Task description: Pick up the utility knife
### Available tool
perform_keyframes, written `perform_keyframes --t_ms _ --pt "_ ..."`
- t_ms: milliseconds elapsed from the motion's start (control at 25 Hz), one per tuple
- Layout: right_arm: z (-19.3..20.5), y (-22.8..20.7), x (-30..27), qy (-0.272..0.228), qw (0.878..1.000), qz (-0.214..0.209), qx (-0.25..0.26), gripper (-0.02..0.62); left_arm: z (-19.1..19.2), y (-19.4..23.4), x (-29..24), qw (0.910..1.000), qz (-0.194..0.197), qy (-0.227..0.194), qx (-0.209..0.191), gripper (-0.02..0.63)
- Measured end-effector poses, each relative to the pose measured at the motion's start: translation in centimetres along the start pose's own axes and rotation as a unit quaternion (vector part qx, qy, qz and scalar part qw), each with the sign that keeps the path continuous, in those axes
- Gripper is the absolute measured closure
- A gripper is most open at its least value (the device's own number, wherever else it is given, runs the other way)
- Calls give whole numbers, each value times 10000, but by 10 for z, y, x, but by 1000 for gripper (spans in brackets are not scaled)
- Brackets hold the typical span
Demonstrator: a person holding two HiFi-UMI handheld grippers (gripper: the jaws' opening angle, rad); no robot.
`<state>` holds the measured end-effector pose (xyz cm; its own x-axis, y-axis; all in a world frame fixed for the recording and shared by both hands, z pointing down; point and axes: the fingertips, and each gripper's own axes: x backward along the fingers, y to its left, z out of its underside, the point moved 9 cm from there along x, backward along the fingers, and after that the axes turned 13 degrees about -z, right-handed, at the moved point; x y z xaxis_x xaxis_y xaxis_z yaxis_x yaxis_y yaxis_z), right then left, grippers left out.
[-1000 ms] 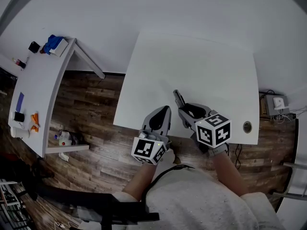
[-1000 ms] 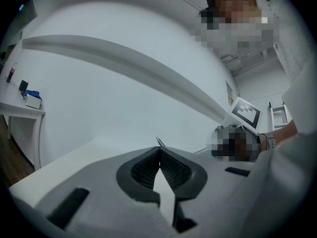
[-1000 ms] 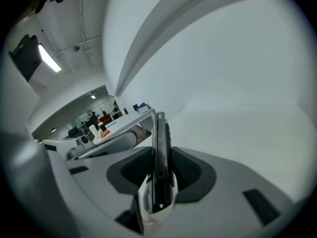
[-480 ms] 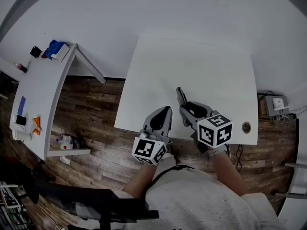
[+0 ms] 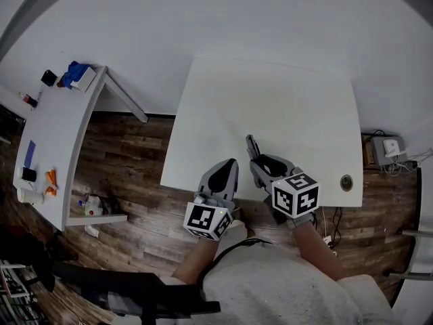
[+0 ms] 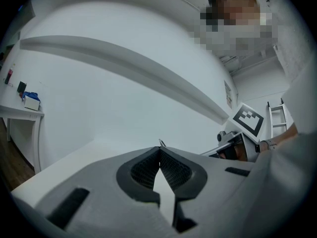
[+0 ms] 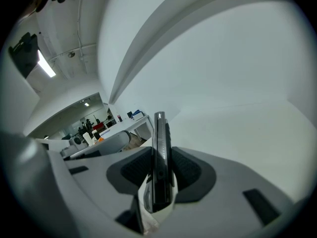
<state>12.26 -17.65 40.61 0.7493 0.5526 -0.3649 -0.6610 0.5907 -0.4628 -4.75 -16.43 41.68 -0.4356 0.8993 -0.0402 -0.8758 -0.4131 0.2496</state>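
Your right claw (image 7: 160, 171) is clamped on the utility knife (image 7: 159, 133). Its two ribbed pads press the knife's flat sides, so the claw stands only as wide as the handle is thick. In the right gripper view the knife is dark and slim, stands on edge, and runs straight out past the tips toward 12 o'clock.

From the head view, the knife pokes out of that claw toward 11 o'clock, over the near part of the white bench (image 5: 291, 100), close to its 6 o'clock edge. You cannot tell from these views whether the far end of the knife clears the bench top.

Your left claw (image 5: 231, 164) sits just at 9 o'clock of the right one, near it but apart, with its nose at the bench's near edge. In the left gripper view its tips meet and nothing is between them. The marker cube (image 6: 247, 119) of your right claw shows there at about 3 o'clock.

A small round hole (image 5: 346, 181) sits in the bench top at 3 o'clock of your right claw. A second bench (image 5: 57, 131) stands well apart at 9 o'clock, across the wood floor (image 5: 128, 154), with small things scattered on it.
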Motion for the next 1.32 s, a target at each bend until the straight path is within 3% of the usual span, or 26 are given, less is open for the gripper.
perform_keyframes --t_ms 1320 --pt "-1 6 -1 -31 9999 54 123 465 0 3 8 9999 -128 -39 -4 598"
